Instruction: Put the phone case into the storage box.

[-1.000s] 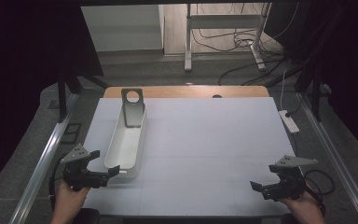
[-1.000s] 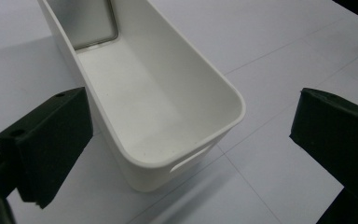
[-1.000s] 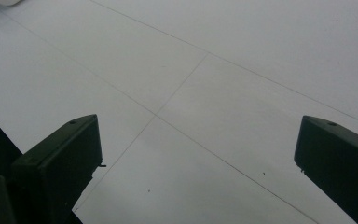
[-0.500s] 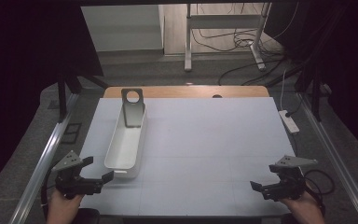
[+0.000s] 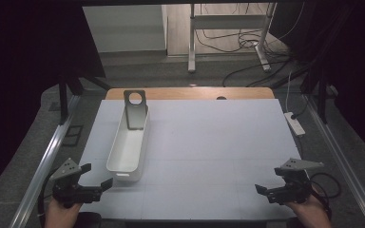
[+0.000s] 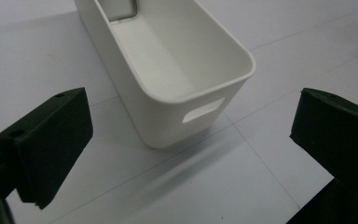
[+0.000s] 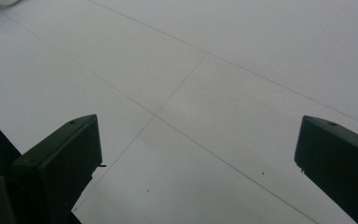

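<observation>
A long white bin (image 5: 127,144) lies lengthwise on the left part of the white table (image 5: 218,142). A grey metal plate with a round hole (image 5: 135,108) leans upright at its far end. My left gripper (image 5: 96,175) hovers open at the near left corner, just short of the bin's near end. In the left gripper view, the bin (image 6: 168,70) shows its handle slot between the wide-apart jaws of my left gripper (image 6: 193,140). My right gripper (image 5: 268,183) is open at the near right, and the right gripper (image 7: 200,154) has bare table between its jaws.
A wooden strip (image 5: 190,93) edges the table's far side. A white power strip (image 5: 294,122) lies off the right edge. Metal rails (image 5: 43,166) run along both sides. Cables and a stand (image 5: 228,42) are on the floor beyond.
My left gripper has drawn back from the bin's near end toward the person, slightly left. The right gripper has not moved.
</observation>
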Motion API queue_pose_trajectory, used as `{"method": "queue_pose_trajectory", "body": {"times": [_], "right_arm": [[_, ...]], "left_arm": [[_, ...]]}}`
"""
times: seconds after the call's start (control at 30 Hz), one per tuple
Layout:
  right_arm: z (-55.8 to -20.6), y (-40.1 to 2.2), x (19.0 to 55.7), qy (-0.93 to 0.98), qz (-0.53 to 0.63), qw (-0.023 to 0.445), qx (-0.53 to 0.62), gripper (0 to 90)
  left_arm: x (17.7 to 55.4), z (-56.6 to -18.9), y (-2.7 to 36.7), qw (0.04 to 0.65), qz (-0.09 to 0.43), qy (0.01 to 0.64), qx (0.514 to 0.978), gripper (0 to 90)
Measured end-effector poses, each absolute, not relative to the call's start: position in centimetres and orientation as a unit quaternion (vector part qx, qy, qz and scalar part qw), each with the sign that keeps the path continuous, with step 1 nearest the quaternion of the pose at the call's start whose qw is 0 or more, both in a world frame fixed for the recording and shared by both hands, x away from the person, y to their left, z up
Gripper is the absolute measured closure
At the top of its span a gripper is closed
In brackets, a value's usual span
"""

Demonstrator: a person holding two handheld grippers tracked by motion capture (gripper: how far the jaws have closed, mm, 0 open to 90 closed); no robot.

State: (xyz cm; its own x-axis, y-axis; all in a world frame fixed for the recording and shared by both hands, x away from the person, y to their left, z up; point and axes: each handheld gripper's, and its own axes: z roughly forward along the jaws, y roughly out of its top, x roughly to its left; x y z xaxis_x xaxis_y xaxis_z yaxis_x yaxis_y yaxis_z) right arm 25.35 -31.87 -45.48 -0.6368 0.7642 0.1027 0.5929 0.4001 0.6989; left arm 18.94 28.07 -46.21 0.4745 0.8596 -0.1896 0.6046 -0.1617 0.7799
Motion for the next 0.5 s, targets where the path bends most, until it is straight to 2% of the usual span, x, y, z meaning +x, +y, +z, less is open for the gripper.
{"method": "queue_pose_trajectory", "body": {"times": [0.5], "right_arm": [[-45.51, -31.85, 25.37, 0.828, 0.363, 0.117, 0.41, 1.1]], "left_arm": [[18.07, -46.78, 28.22, 0.408, 0.151, 0.497, 0.751, 0.0]]}}
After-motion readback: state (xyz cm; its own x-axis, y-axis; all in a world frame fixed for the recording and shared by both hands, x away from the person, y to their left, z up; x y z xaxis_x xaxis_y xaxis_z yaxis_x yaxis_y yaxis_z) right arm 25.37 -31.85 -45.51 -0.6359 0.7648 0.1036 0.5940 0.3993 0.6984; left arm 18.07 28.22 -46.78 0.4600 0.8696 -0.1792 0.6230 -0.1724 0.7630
